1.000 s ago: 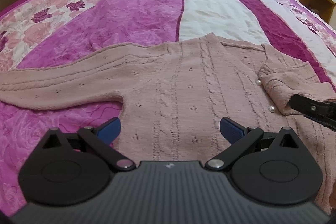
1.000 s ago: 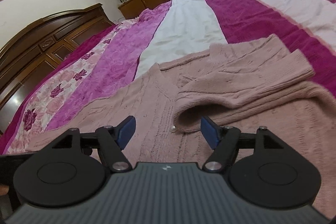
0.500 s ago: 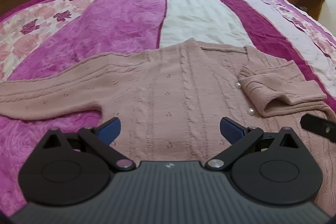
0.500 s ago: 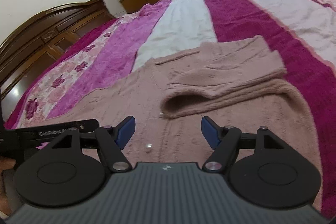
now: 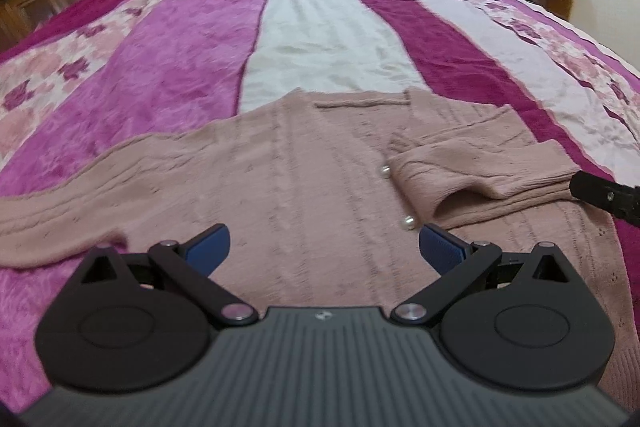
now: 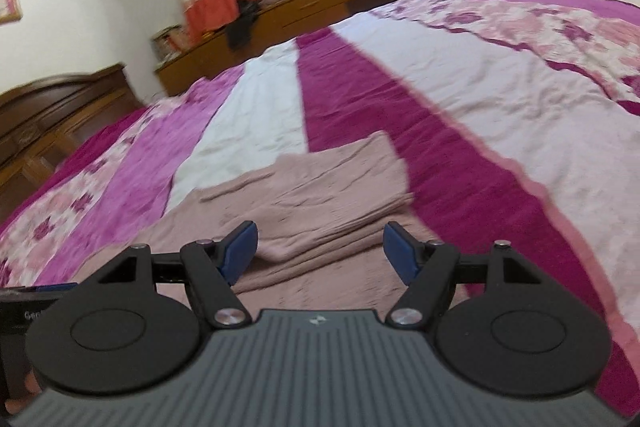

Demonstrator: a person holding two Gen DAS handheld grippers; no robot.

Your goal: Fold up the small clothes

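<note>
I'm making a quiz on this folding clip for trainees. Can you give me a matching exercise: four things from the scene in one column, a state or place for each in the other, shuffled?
Things:
1. left sleeve
2. right sleeve
3. left gripper
4. pearl buttons

States or places:
A. open, holding nothing
B. stretched out flat onto the pink bedspread
C. folded in, lying on the cardigan body
D. beside the folded cuff, down the cardigan front

Pairs: 1-B, 2-C, 3-A, 4-D
</note>
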